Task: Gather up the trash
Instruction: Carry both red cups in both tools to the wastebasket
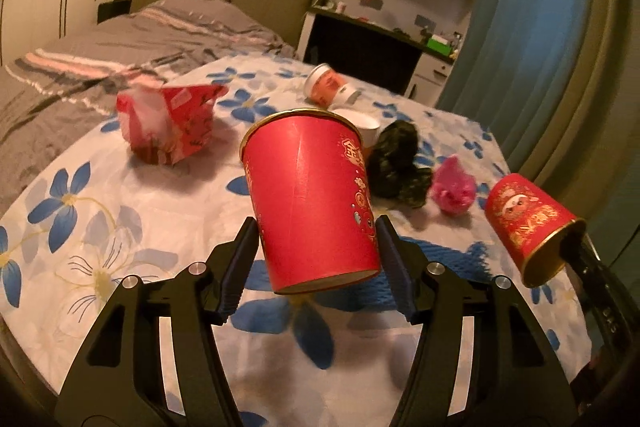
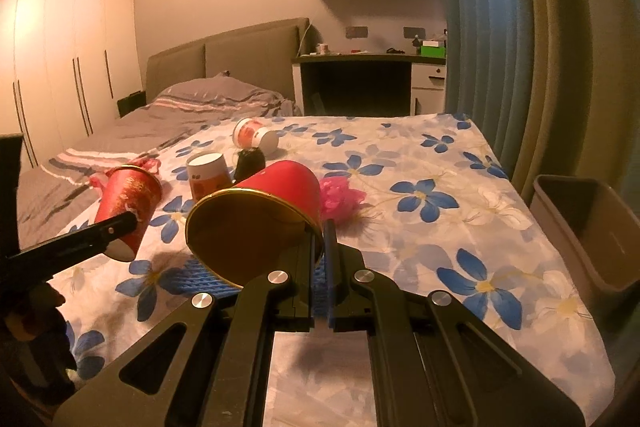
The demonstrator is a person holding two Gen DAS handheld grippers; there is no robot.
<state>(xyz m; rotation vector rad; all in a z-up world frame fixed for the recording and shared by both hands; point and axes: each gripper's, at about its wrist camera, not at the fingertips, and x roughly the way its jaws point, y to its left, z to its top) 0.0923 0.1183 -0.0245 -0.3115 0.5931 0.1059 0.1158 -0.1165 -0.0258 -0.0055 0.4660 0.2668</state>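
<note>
The red cup (image 1: pixel 312 203) carries gold Chinese characters, too partial to read; no other text is legible.

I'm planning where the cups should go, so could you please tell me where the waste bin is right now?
The grey waste bin shows only in the right wrist view, at the far right edge, standing beside the flower-print bedspread in front of the blue curtain.

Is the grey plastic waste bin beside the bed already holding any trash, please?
No, the grey plastic waste bin shows only its bare inner walls in the right wrist view.
</note>
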